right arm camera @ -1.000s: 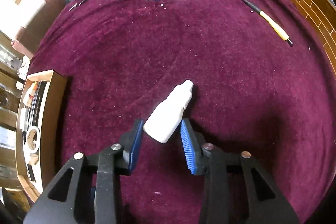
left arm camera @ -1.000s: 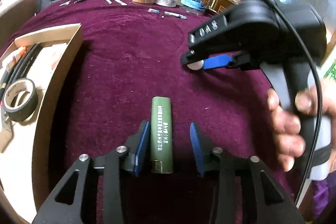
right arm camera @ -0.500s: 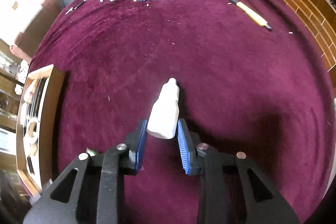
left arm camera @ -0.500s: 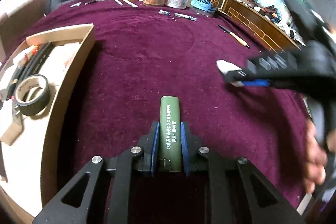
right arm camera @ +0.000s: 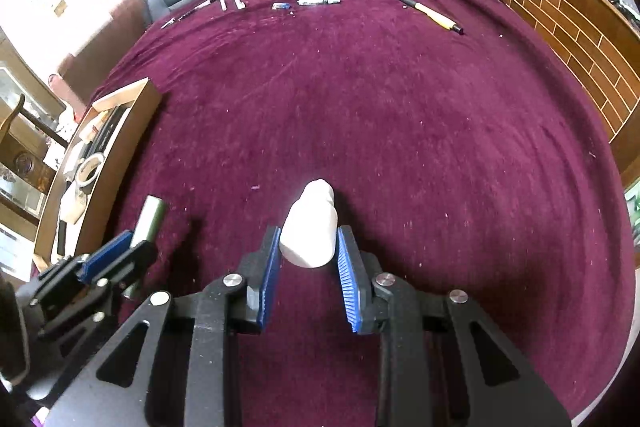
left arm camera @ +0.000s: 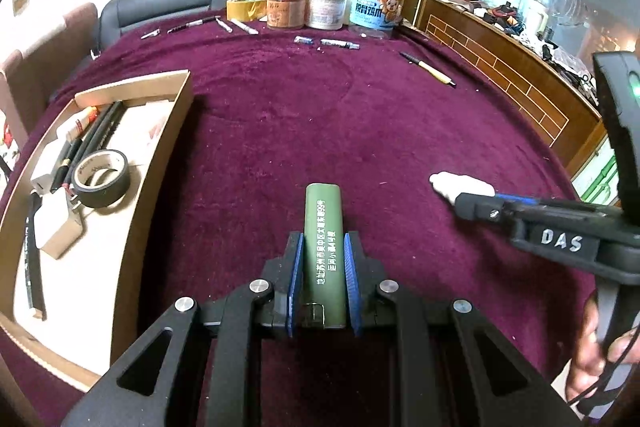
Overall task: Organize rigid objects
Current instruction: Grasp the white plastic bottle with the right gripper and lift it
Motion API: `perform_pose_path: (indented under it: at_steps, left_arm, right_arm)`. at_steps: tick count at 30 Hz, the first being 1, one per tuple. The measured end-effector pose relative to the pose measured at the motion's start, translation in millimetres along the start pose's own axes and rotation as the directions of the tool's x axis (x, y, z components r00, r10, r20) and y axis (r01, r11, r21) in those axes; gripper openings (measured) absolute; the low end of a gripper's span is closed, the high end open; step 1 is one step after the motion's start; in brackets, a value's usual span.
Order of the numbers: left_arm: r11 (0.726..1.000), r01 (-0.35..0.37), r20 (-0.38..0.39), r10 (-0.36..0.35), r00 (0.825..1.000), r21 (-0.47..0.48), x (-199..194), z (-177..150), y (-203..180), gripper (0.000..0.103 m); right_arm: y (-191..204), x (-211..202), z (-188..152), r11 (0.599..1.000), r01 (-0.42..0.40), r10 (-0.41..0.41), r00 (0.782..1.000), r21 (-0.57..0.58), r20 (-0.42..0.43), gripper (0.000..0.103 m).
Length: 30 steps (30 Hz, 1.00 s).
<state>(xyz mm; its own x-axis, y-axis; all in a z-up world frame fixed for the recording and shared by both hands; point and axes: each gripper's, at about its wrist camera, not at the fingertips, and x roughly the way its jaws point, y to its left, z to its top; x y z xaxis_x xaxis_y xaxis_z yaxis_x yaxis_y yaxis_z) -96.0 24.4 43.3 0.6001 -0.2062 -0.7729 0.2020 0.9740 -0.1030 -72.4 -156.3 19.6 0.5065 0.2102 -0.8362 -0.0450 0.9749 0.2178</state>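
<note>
- Low in the centre of the left wrist view, our left tongs (left arm camera: 322, 277) are clamped on the green cylinder (left arm camera: 323, 251), its long axis running straight out along the fingers.
- Our right tongs (right arm camera: 308, 259) are clamped on the white bottle (right arm camera: 310, 227), nozzle pointing away.
- The cardboard tray (left arm camera: 160, 163) sits on the maroon counter (left arm camera: 320, 115) at the frame's left, so we judge the left tongs nearer; the cylinder must swing leftward, roughly parallel to the tray's long wall.
</note>
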Motion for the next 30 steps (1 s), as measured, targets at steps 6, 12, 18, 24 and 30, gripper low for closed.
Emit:
perform_pose_path:
  at_steps: [6, 12, 18, 24, 30]
  left_arm:
    - [1.000, -0.003, -0.009, 0.003, 1.000, -0.001, -4, 0, -3, 0.016]
    - [1.000, 0.005, 0.001, -0.005, 1.000, -0.004, -11, -1, -3, 0.016]
    - [0.999, 0.029, 0.015, -0.029, 0.999, -0.020, -20, -3, 4, 0.016]
    - [0.994, 0.083, 0.022, -0.082, 0.996, -0.067, -31, -5, 20, 0.016]
    - [0.973, 0.188, 0.020, -0.187, 0.982, -0.132, -31, -9, 41, 0.016]
  right_arm:
    - [5, -5, -7, 1.000, -0.024, 0.024, 1.000, -0.009, 0.011, 0.025]
    - [15, -14, -10, 0.999, -0.028, 0.029, 0.999, -0.032, 0.035, 0.025]
    - [26, -18, -10, 0.998, -0.035, 0.037, 0.998, -0.051, 0.051, 0.025]
    - [35, -19, -11, 0.996, -0.058, 0.061, 0.997, -0.063, 0.047, 0.025]
    - [40, -13, -7, 0.996, -0.059, 0.062, 0.998, -0.073, 0.032, 0.025]
